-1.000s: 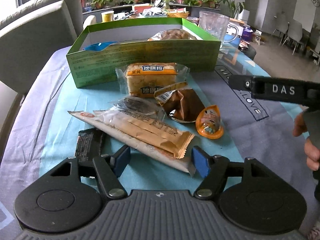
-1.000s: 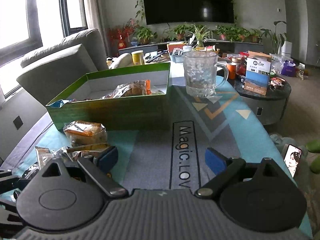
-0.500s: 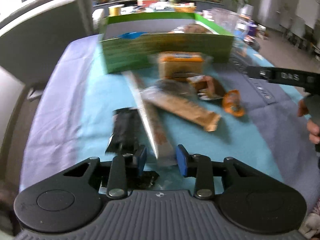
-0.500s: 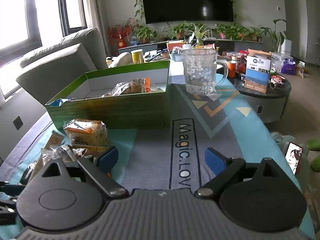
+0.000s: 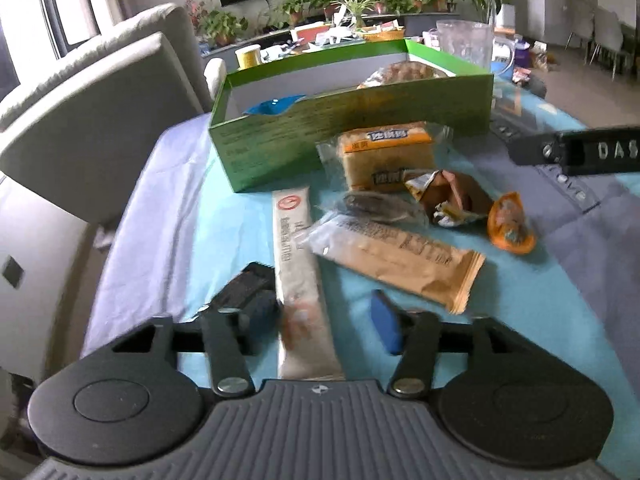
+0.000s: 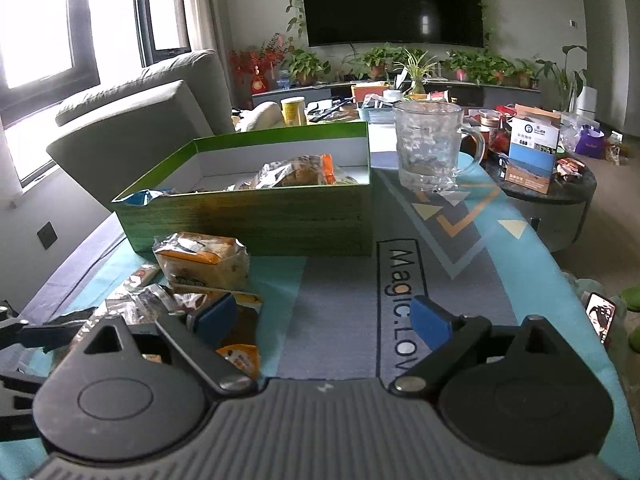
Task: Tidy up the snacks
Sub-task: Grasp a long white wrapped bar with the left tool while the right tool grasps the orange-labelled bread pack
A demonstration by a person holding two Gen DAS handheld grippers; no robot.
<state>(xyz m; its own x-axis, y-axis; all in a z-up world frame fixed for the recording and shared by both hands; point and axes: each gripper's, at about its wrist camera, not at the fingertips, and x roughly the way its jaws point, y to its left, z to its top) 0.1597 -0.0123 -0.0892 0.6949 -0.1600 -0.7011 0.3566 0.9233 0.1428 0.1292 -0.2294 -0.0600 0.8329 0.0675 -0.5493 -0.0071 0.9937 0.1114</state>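
A long, flat, pale snack stick [image 5: 298, 276] in a glossy wrapper with a red mark at its far end lies between the blue pads of the left gripper [image 5: 326, 318], low in the left wrist frame. The jaws are closing; the left pad seems against the wrapper, while the right pad stands clear of it with a gap showing, so no firm hold is there. A dark, matte packet [image 5: 244, 286] sits just left of the stick, partly behind the gripper's finger.

Just beyond, toward the frame's middle, lie a tan crinkled biscuit pack [image 5: 400, 258], a clear-wrapped cake block [image 5: 386, 156], a crumpled brown wrapper [image 5: 452, 196] and a small orange jelly cup [image 5: 510, 226], all on the desk [image 5: 180, 208] with its teal and grey cloth. The green cardboard box [image 5: 320, 128], white inside, stands behind them holding a few wrapped snacks.

In the right wrist frame, the right gripper [image 6: 324, 320] hangs half open over the cloth, nothing between its pads. A clear ribbed glass mug [image 6: 430, 146] stands right of the box.
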